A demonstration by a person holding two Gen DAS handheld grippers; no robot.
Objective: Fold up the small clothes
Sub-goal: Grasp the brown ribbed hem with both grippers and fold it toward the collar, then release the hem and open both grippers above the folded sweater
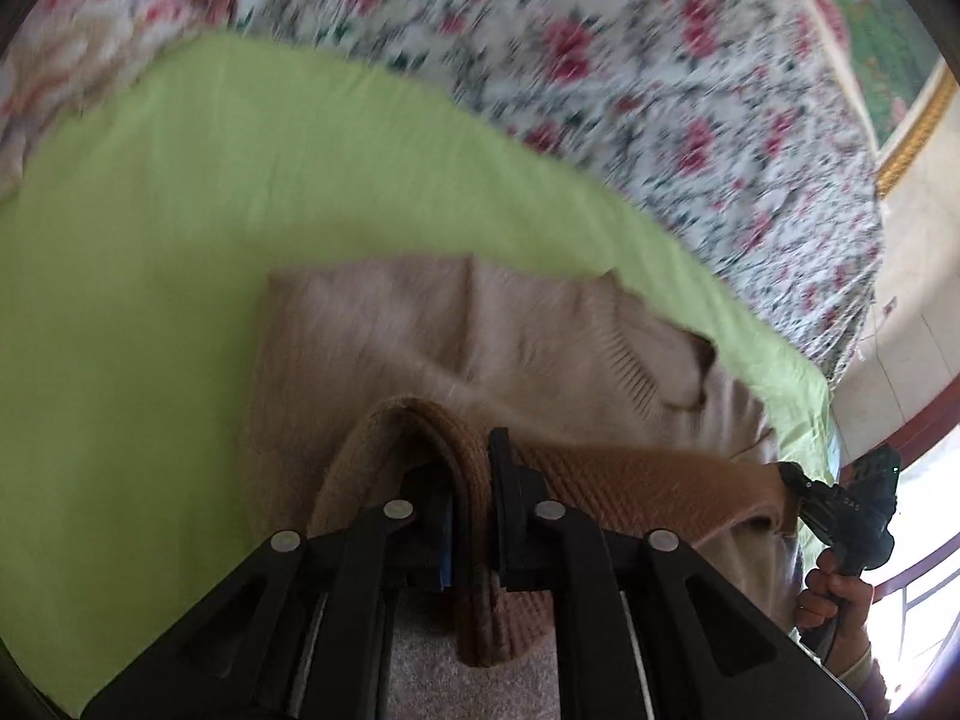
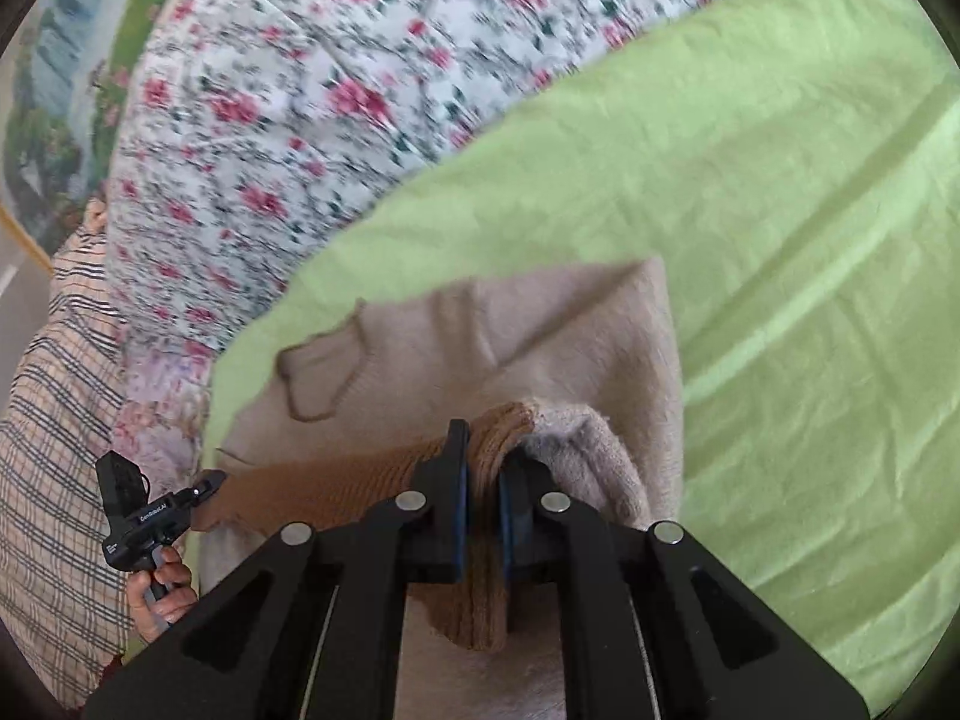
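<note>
A beige knit sweater (image 1: 420,330) (image 2: 540,330) lies on a light green sheet (image 1: 180,240) (image 2: 780,180), with its brown ribbed hem (image 1: 630,492) (image 2: 336,486) stretched between both grippers. My left gripper (image 1: 474,480) is shut on one end of the hem, which folds over its fingers. My right gripper (image 2: 483,468) is shut on the other end. Each gripper also shows in the other's view: the right gripper (image 1: 789,474) at the right edge, the left gripper (image 2: 207,483) at the left, each held by a hand (image 1: 840,594) (image 2: 162,594). The sweater's collar lies towards the quilt.
A floral quilt (image 1: 660,90) (image 2: 300,90) covers the bed beyond the green sheet. A plaid cloth (image 2: 54,420) lies at the left edge of the right wrist view. A framed landscape picture (image 2: 60,90) (image 1: 870,30) hangs behind. Pale floor (image 1: 912,300) shows past the bed's edge.
</note>
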